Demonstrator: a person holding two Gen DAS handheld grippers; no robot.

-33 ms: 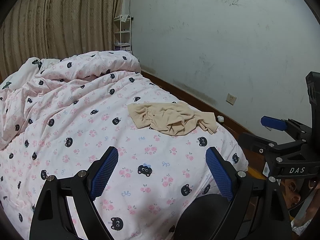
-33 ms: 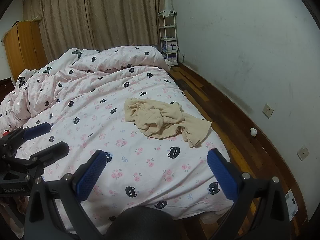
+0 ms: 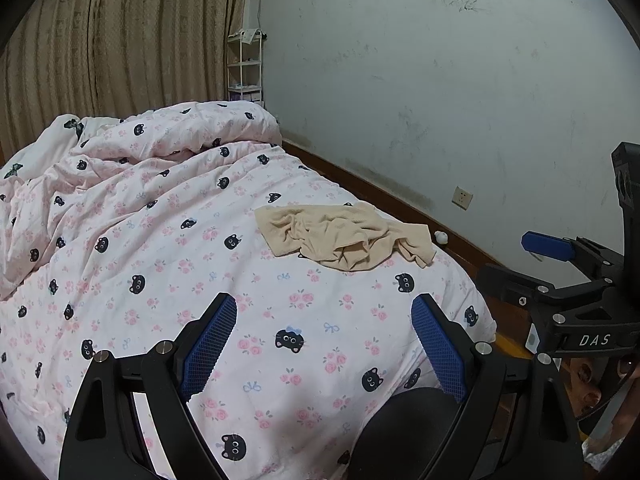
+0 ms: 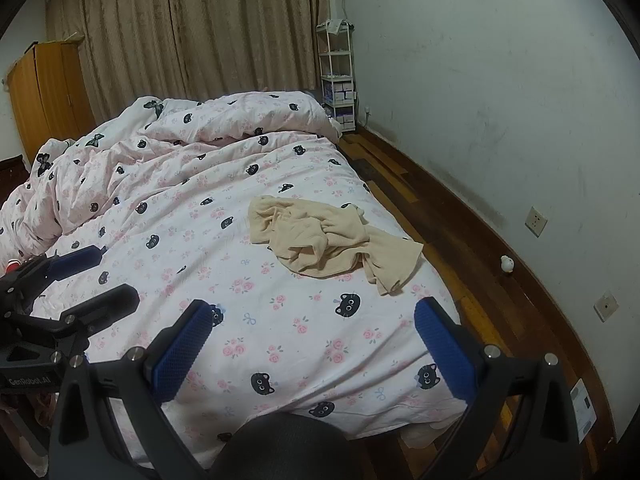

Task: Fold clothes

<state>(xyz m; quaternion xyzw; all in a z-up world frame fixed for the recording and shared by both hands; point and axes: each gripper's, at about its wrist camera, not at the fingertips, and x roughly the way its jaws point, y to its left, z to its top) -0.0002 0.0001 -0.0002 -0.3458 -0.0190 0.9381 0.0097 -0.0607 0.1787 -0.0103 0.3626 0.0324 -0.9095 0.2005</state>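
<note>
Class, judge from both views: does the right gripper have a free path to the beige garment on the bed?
Probably yes. The right gripper is open and empty, the beige garment lies crumpled ahead of it on the duvet, and nothing lies between them.

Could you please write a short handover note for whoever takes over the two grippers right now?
Left gripper: open, empty, above the near end of the bed.
Right gripper: open, empty, beside it.
Beige garment: crumpled on the cat-print duvet, towards the bed's wall-side edge, ahead of both grippers, untouched.
Done: nothing folded so far.
Left: reach the garment, spread it flat, then fold it.
</note>
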